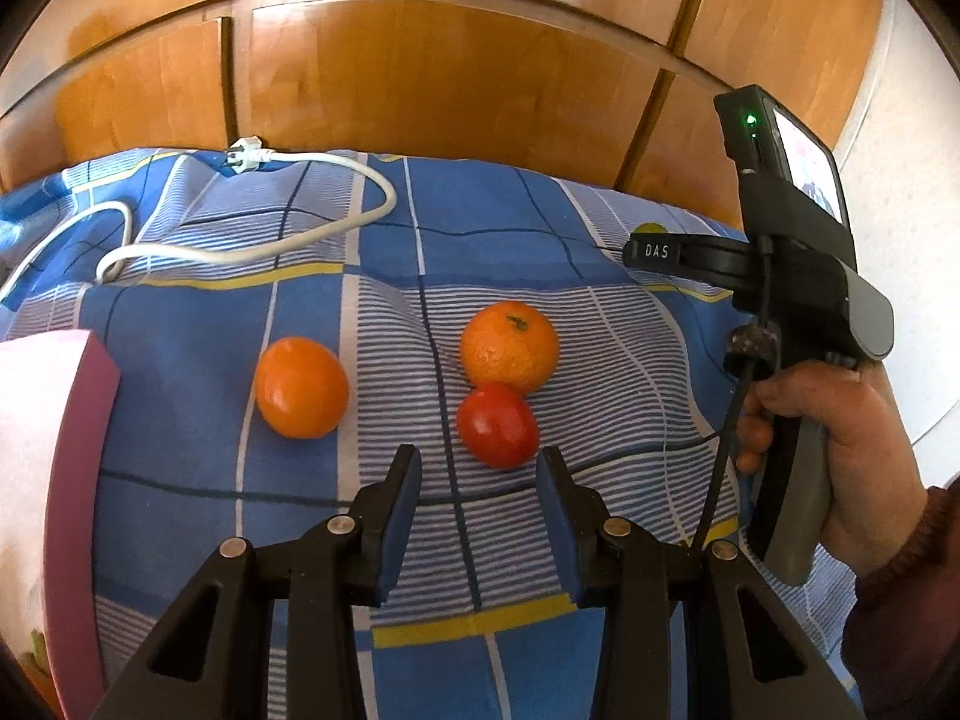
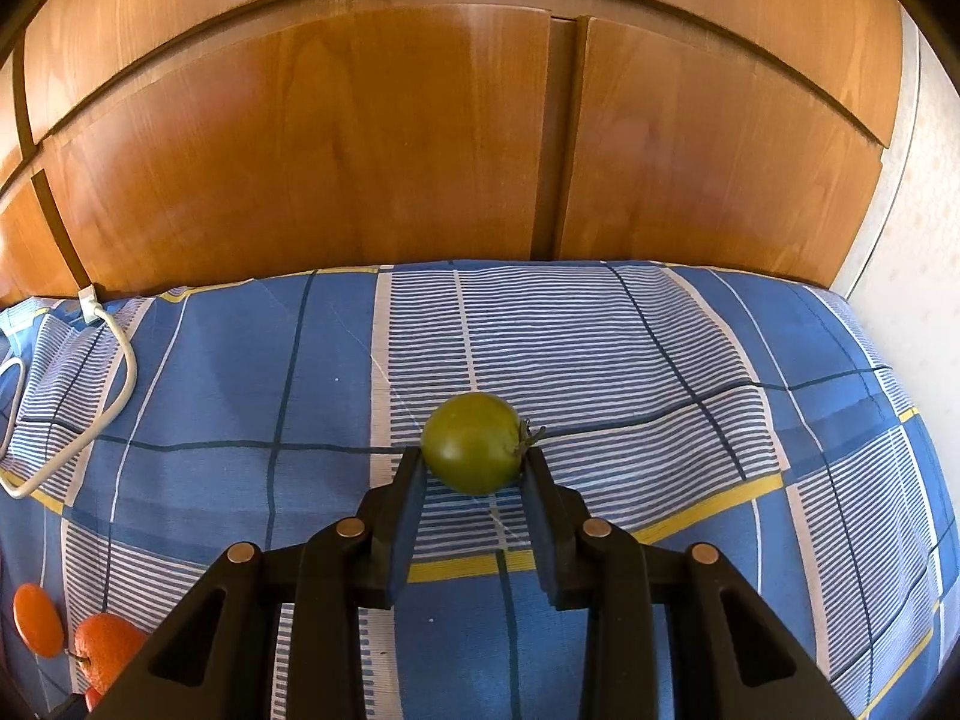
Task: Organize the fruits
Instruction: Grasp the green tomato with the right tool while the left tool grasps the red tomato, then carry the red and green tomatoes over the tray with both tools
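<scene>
The right gripper [image 2: 474, 459] has its jaws clamped on a green tomato [image 2: 472, 443] above the bed [image 2: 660, 360]. The left gripper [image 1: 478, 468] has its jaws apart, a red tomato [image 1: 497, 425] at 12 o'clock, touching an orange [image 1: 509, 346]; another orange [image 1: 301, 387] lies at 10 o'clock.

Setting: a home bedroom. Bed [image 2: 600, 330] covered in a blue checked sheet with striped white panels and yellow bars. Wooden panelled wardrobe [image 2: 360, 150] standing along the bed's far edge. White power cable with plug [image 1: 252, 156] lying near the bed's far left corner. Pale wall [image 2: 936, 240] at right.
</scene>
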Demonstrator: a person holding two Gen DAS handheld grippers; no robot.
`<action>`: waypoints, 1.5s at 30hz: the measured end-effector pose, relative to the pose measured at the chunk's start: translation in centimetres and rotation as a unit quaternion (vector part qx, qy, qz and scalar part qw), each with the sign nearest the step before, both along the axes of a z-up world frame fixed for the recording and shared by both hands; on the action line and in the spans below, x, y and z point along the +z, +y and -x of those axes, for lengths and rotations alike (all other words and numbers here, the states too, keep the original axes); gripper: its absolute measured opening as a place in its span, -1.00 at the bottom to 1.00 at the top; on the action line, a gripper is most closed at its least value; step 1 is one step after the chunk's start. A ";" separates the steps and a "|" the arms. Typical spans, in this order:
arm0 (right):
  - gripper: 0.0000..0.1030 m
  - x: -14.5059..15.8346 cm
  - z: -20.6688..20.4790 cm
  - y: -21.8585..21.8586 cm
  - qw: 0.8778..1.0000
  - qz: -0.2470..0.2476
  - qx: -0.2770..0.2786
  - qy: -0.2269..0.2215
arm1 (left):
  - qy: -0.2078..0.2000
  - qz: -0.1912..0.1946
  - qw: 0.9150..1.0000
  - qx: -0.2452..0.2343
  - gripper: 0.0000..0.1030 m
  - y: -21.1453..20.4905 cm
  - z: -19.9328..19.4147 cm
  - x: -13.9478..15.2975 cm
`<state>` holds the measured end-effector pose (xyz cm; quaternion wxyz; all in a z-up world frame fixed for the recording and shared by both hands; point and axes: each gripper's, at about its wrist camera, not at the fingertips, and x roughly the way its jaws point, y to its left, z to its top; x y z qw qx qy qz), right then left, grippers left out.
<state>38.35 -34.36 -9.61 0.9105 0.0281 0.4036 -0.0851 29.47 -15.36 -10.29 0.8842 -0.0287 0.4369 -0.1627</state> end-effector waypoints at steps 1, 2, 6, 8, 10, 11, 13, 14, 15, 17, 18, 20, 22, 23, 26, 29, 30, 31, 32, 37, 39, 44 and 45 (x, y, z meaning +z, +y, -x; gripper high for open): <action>-0.37 0.0 0.0 0.0 1.000 0.000 0.000 0.000 | 0.000 -0.002 1.000 -0.002 -0.21 -0.1 -0.2 0.0; -0.37 0.0 0.0 -0.1 1.000 -0.001 0.000 0.000 | -0.001 -0.004 1.000 -0.004 -0.21 -0.2 -0.3 0.0; -0.37 0.1 0.1 -0.1 1.000 0.002 -0.001 0.000 | -0.005 -0.013 1.000 -0.014 -0.21 -0.8 -0.6 0.0; -0.37 0.0 0.0 -0.2 1.000 0.003 -0.002 0.000 | -0.006 -0.017 1.000 -0.019 -0.22 -1.1 -1.0 0.0; -0.37 -0.1 0.0 -0.1 1.000 0.002 -0.003 0.000 | -0.007 -0.018 1.000 -0.023 -0.22 -1.2 -1.1 0.0; -0.37 -0.1 0.0 -0.1 1.000 0.002 -0.003 -0.001 | -0.007 -0.019 1.000 -0.023 -0.22 -1.3 -1.2 0.0; -0.37 -0.1 0.0 -0.2 1.000 -0.001 -0.003 -0.002 | -0.008 -0.019 0.999 -0.025 -0.22 -1.3 -1.4 0.0; -0.37 0.0 0.0 -0.2 1.000 -0.002 -0.003 -0.002 | -0.008 -0.019 0.999 -0.027 -0.23 -1.4 -1.5 0.0; -0.37 -0.1 0.1 -0.3 1.000 -0.003 -0.004 -0.002 | -0.009 -0.019 0.999 -0.028 -0.30 -1.4 -1.6 0.0; -0.37 0.0 0.2 -0.3 1.000 -0.003 -0.004 -0.003 | -0.009 -0.019 0.999 -0.028 -0.41 -1.5 -1.7 -0.1; -0.37 0.0 0.2 -0.3 1.000 -0.003 -0.004 -0.003 | -0.009 -0.018 0.999 -0.029 -0.41 -1.5 -1.7 -0.1; -0.37 -0.1 0.2 -0.4 1.000 -0.004 -0.004 -0.003 | -0.009 -0.015 0.999 -0.031 -0.42 -1.5 -1.7 -0.1; -0.37 -0.1 0.2 -0.3 1.000 -0.004 -0.004 -0.003 | -0.009 -0.012 0.999 -0.031 -0.43 -1.4 -1.7 -0.2; -0.37 -0.1 0.2 -0.3 1.000 -0.004 -0.004 -0.003 | -0.010 -0.011 0.999 -0.031 -0.43 -1.3 -1.7 -0.2; -0.38 -0.1 0.3 -0.4 1.000 -0.006 -0.004 -0.002 | -0.008 -0.008 0.999 -0.032 -0.44 -1.2 -1.8 -0.2; -0.38 0.0 0.7 -0.4 1.000 -0.010 0.003 0.000 | -0.007 -0.005 0.999 -0.037 -0.44 -1.0 -1.9 -0.3; -0.38 0.1 0.9 -0.4 1.000 -0.011 0.008 0.001 | -0.006 -0.007 0.999 -0.040 -0.44 -1.0 -1.9 -0.3; -0.38 0.1 1.1 -0.4 1.000 -0.011 0.014 0.003 | -0.006 -0.010 0.999 -0.042 -0.44 -1.1 -1.9 -0.3; -0.38 0.1 1.4 -0.2 1.000 -0.009 0.021 0.004 | -0.006 -0.012 0.999 -0.045 -0.44 -1.2 -1.9 -0.3; -0.38 -0.1 2.4 -0.1 0.999 -0.004 0.034 0.006 | -0.006 -0.010 0.999 -0.046 -0.44 -1.2 -2.2 -0.5; -0.38 -0.1 2.4 -0.3 0.999 -0.007 0.033 0.006 | -0.004 -0.008 0.999 -0.046 -0.44 -1.2 -2.3 -0.6; -0.37 -0.3 2.5 -0.8 0.999 -0.013 0.029 0.005 | -0.001 0.000 0.999 -0.045 -0.43 -1.1 -2.4 -0.7; -0.37 -0.2 2.7 -0.5 0.999 -0.016 0.029 0.005 | 0.000 0.002 0.999 -0.045 -0.43 -0.9 -2.3 -0.7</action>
